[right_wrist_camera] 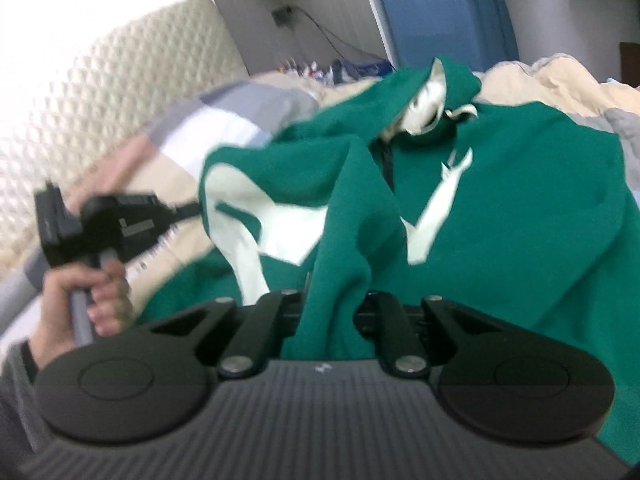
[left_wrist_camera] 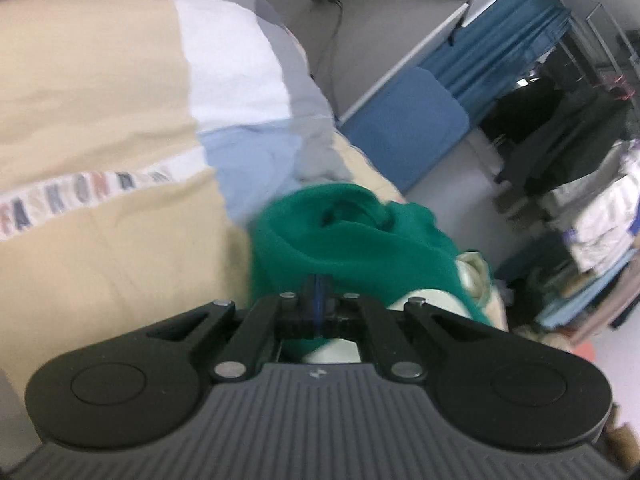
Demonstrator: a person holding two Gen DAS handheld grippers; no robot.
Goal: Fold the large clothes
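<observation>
Beige bedding (right_wrist_camera: pixel 560 80) with grey, white and pale-blue panels covers the bed, and it serves as the landmark for everything else. On top of it lies the green garment (right_wrist_camera: pixel 520 208), a large jacket or hooded top with cream-white panels and a zip down the front; it is rumpled, with its collar or hood heaped toward the far side of the bedding and one front flap raised in a ridge. Seen from the left wrist, the same garment bunches in a mound at the near edge of the bedding, beside a printed strip of letters (left_wrist_camera: pixel 80 200).

At the garment's left side, over the bedding, a hand (right_wrist_camera: pixel 76 300) holds the left gripper (left_wrist_camera: pixel 318 292); its jaws are pressed together, and green cloth sits right at their tips, so it appears to pinch the fabric, though blur hides the contact. The right gripper (right_wrist_camera: pixel 330 300) has its jaws clamped on a fold of the green cloth, which rises straight out from between them.

By these views the folding has barely begun: both edges look gathered, but no neat fold lies flat yet, and spreading, squaring and folding remain.
</observation>
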